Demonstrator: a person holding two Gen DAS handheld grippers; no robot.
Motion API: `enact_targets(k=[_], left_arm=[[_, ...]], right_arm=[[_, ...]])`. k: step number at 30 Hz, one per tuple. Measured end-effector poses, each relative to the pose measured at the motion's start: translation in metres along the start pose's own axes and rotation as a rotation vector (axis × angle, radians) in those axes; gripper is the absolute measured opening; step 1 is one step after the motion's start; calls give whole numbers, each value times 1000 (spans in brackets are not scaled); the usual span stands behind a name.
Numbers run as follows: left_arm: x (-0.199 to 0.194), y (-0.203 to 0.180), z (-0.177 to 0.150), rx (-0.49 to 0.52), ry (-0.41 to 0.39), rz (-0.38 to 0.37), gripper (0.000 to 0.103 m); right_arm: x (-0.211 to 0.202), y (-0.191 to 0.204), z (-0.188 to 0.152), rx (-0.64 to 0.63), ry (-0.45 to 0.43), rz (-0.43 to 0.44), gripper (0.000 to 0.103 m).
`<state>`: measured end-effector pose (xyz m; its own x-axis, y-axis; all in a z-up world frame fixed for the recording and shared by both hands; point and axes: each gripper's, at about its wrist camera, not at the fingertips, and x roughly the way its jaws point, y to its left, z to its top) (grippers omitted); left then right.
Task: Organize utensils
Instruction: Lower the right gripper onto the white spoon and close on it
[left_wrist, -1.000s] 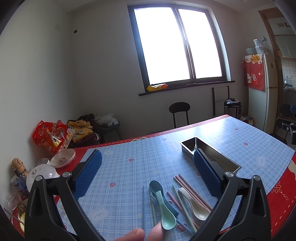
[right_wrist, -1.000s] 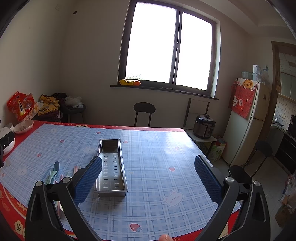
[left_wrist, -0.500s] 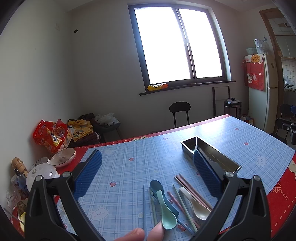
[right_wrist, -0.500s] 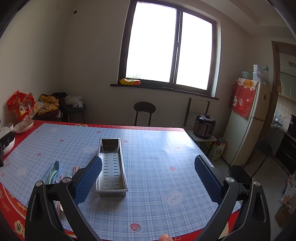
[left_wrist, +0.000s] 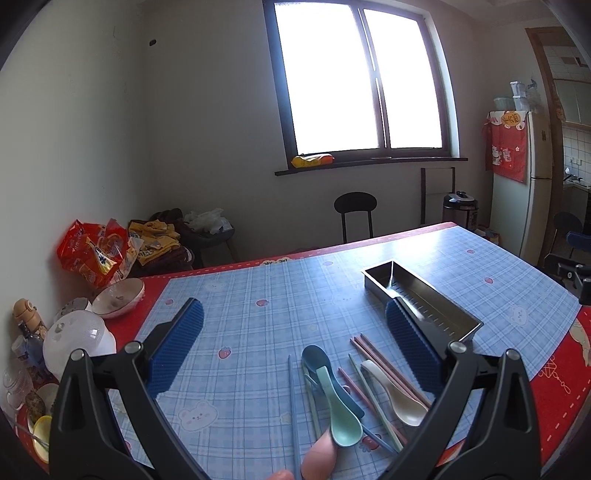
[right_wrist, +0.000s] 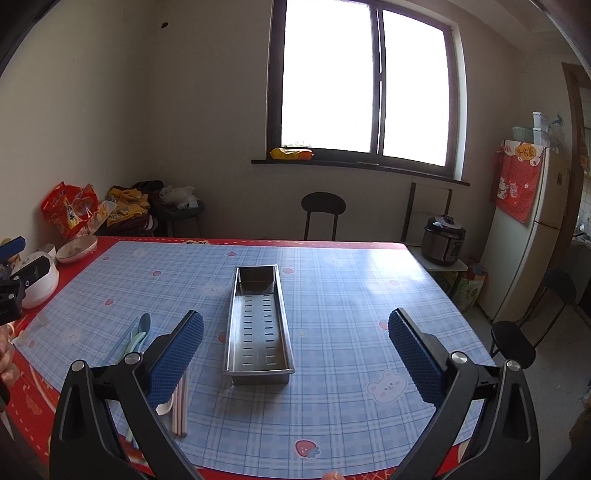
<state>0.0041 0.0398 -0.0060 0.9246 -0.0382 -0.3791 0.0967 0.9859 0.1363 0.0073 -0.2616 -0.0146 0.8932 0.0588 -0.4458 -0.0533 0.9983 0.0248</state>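
Loose utensils lie on the blue checked tablecloth near the front edge: a mint spoon (left_wrist: 340, 410) on a dark blue spoon (left_wrist: 321, 363), a cream spoon (left_wrist: 395, 391), pink chopsticks (left_wrist: 384, 363) and green and blue chopsticks. An empty steel perforated tray (left_wrist: 424, 299) stands to their right; in the right wrist view it (right_wrist: 258, 325) lies dead ahead. My left gripper (left_wrist: 293, 339) is open above the utensils, holding nothing. My right gripper (right_wrist: 295, 343) is open and empty over the tray's near end; the utensils (right_wrist: 138, 336) show partly behind its left finger.
Bowls (left_wrist: 118, 297), a white lid (left_wrist: 75, 339), a bottle and snack bags (left_wrist: 92, 254) crowd the table's left edge. A black chair (right_wrist: 323, 210) stands beyond the far edge. A rice cooker (right_wrist: 443, 240) and fridge (right_wrist: 524, 229) are to the right.
Both grippers have shifted only slightly; the left view has drifted a little. Nothing was grasped or moved on the table.
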Motion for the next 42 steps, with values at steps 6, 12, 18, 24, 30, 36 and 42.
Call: enact_targets(k=[6,12,18,24,30,36,42], left_arm=[[14,23,-28,-19,93,-2,98],[30,39,-56,-61,179,-15,98],[47,52,-73,-115,212,-77,97],[61,57,-87,-117,210,-79,96],[68,50,-95,-32,160,-45,87],[79,66,-99,-127,133,-51,64],[110,71,-103,-185,220,-96,48]], right_arm=[[27,22,-13,41,72,159,98],[52,59,-28,-24,135,242,97],[75,77,-42,-14,189,309,88],[96,91,-55,-23,240,343,74],[116,107,-71,-82,268,388,53],[128,121,-73,-121,277,437,39],[146,130,-76,-121,318,464,23]])
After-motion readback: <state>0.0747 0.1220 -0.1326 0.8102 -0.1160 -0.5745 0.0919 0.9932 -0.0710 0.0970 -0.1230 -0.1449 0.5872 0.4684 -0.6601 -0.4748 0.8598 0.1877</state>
